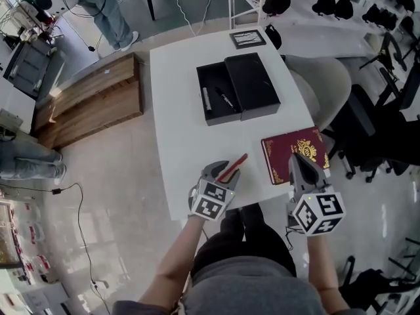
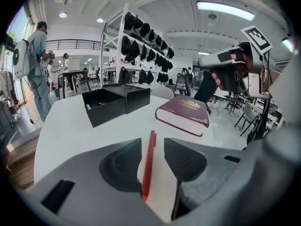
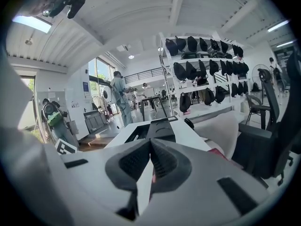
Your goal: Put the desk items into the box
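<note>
Left tool (image 2: 153, 150), jaws apart, straddles the red pen (image 2: 149, 166), its length pointing toward the black box (image 2: 104, 108); right tool (image 3: 150, 147) closed, empty.

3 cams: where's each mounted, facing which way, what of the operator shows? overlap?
Head view: on the head, steeply down at white table, black box, book, red pen; both forearms, left gripper, right gripper show.
Left gripper view: on the left gripper, across the table; open jaws flank the pen; right gripper at upper right.
Right gripper view: on the right gripper, toward the box; closed jaws fill the foreground.
Shared: all three see the box.
</note>
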The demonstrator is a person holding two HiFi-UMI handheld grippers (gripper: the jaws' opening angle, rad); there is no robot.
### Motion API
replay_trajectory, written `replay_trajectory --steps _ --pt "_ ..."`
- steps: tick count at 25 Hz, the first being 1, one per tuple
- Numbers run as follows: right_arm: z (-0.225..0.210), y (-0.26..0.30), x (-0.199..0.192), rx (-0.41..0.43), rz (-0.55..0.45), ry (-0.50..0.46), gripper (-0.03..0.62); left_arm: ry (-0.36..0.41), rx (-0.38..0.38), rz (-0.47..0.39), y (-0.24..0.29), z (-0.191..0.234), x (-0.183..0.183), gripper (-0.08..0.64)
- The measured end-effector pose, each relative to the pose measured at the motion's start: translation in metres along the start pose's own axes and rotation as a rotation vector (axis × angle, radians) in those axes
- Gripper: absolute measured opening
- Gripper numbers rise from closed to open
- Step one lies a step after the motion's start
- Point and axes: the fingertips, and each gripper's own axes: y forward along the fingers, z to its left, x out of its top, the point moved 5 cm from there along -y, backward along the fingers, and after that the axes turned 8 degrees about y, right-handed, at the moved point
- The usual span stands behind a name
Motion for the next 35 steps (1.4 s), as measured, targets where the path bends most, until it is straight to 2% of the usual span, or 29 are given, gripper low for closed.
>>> replay_trajectory --steps 5,15,22,35 --pt "-0.009 0.002 0.006 -0.001 -0.008 0.009 0.005 -0.009 -0.005 0.049 0.01 0.002 -0.005 0.149" --pt "-0.023 0.007 0.01 0.016 -0.005 0.029 0.005 0.025 -0.014 0.161 0.025 0.0 -0.013 0.137" --pt "-0.029 0.012 0.013 0.031 -0.004 0.034 0.005 0.042 -0.001 0.199 0.029 0.0 -0.016 0.109" --pt "-0.027 0.028 0.02 0.07 -0.004 0.023 0.005 0.014 -0.059 0.248 0.033 0.003 -0.017 0.092"
